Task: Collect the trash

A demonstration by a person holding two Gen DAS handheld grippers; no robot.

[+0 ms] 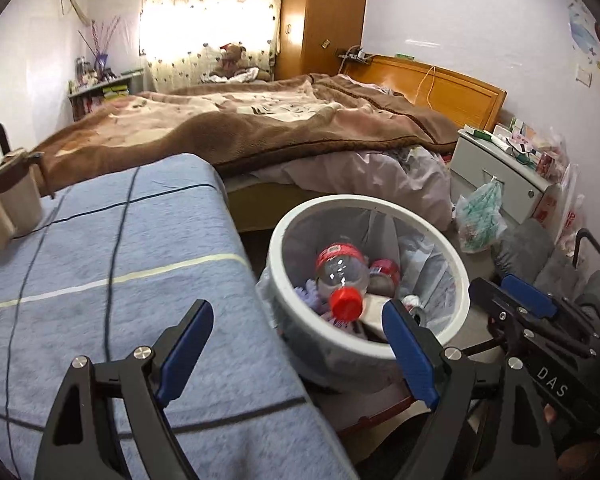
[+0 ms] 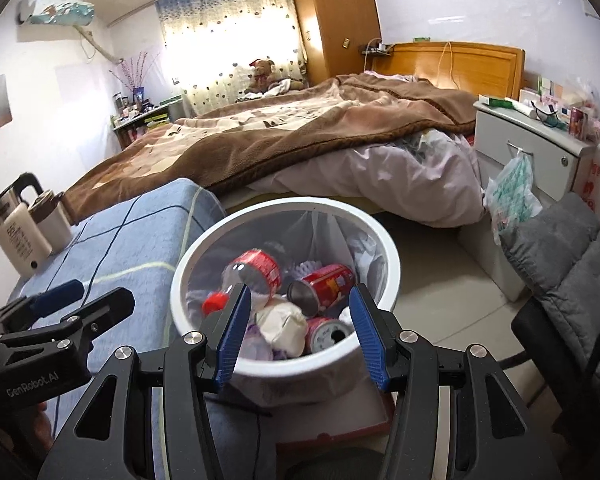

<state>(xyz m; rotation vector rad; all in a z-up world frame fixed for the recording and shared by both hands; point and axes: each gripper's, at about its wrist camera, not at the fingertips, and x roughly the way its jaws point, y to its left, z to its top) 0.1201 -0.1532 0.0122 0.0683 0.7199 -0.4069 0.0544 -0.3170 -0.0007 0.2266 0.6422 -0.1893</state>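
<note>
Through the left wrist camera I see the plastic bottle (image 1: 342, 276) already lying in the white trash bin (image 1: 456, 276) beside the blue-clothed table (image 1: 100, 264); I'd scan that cloth for leftovers before moving on. My left gripper (image 1: 298, 338) hangs wide, holding nothing. Through the right wrist camera, cans (image 2: 326, 288) and crumpled paper (image 2: 282, 326) fill the bin; my right gripper (image 2: 298, 334) hovers over its near rim, parted and empty.

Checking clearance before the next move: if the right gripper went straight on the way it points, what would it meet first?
Probably the trash in the white bin: the open right gripper points at the crumpled paper and red can. Depth is unclear.
</note>
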